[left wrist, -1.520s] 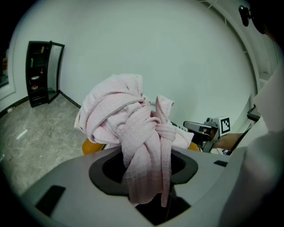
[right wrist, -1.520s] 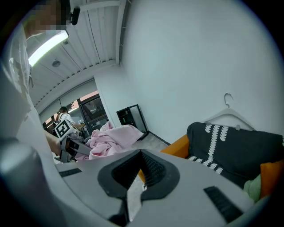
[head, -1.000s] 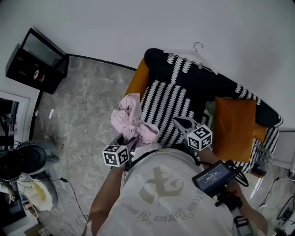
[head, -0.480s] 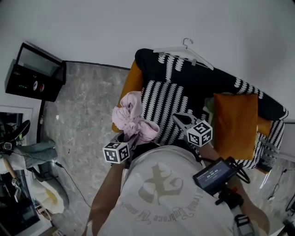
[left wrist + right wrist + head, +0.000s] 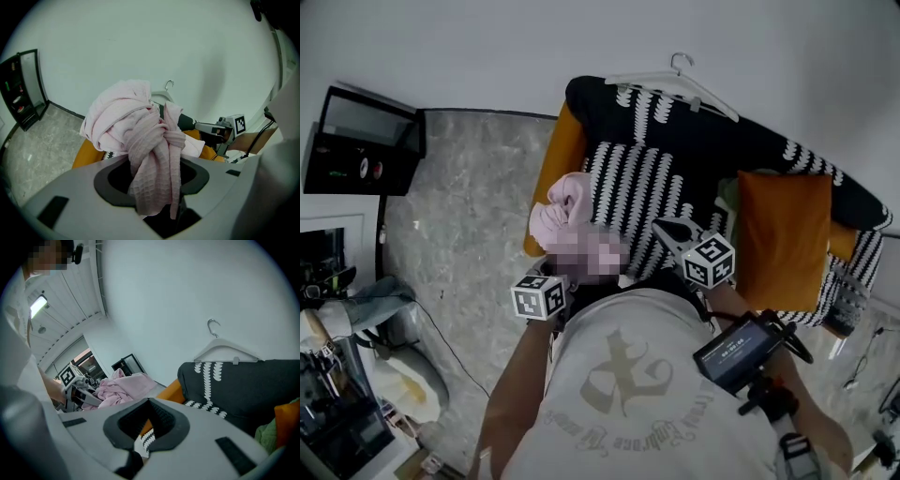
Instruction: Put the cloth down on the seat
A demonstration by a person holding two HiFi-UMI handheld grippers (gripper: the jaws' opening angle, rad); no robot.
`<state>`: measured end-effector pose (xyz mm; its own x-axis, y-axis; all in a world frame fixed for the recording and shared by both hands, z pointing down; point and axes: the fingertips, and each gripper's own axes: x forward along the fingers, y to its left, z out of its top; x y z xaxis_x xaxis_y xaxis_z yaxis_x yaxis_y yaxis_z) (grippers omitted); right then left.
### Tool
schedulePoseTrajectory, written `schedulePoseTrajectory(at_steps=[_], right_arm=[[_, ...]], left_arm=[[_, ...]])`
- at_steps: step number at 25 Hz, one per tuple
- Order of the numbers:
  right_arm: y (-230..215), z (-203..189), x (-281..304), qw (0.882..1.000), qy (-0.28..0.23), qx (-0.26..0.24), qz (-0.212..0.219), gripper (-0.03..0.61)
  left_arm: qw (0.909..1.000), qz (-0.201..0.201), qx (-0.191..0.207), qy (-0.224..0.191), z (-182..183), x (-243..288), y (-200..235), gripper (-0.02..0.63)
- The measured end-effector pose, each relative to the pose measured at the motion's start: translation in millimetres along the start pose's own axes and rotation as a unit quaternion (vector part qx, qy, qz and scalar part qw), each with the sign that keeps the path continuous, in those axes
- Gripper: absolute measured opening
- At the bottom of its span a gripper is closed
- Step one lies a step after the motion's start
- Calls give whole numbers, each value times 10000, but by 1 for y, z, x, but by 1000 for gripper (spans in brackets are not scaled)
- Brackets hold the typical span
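Left gripper view, tongs: the left tongs were clamped on the pink cloth, which ran down between the jaws.
Left gripper view, cloth: it bunched into a knotted bundle beyond the jaws, over the orange end of the seat. Whether any fold touched the seat could not be told.
Right gripper view, tongs: the right tongs stood with their jaws apart and nothing between them. The seat's orange side and white-patterned cover showed through the gap.
Right gripper view, seat back: a white hanger rested along the top edge of the dark back.
Right gripper view, cloth: it sat at the left, just off the seat's orange end.
Head view, cloth: it hung at the seat's front-left corner.
Head view, cushion: an orange cushion lay near the seat's right end, well apart from the cloth.
Head view, person: a person in a pale printed shirt stood at the seat's front edge.
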<state>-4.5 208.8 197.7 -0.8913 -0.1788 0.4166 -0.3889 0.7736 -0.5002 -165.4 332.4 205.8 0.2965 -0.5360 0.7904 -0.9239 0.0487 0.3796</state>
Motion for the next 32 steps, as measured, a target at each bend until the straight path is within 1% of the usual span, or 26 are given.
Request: schedulePoseTrajectory(at_steps=[5,10,14,16,21,25,32], right_arm=[[-32,-3,15,9999,107,53,-28,15],[-49,5,35,9997,207,-92,-28,15],[-54,-12,39,9990,423,-118,-35,15],[-60,-15,38,9989,432,-149,-79,15],[-80,-25,41,9987,474,-25,-173,15],[-92,-32,54,9982,591,-21,-107,15],[-102,-51,63,9970,769,-22,-18,15]], left_arm=[[9996,-49,97,266,3,40,6,222],[9991,-62,93,409,11,67,20,222],[9980,-82,51,621,-3,80,24,222],[9975,-88,77,698,-5,88,26,222],[9961,-110,183,854,-1,110,31,222],[9951,-121,276,941,3,130,36,222],[9928,-171,367,1126,-9,156,36,222]])
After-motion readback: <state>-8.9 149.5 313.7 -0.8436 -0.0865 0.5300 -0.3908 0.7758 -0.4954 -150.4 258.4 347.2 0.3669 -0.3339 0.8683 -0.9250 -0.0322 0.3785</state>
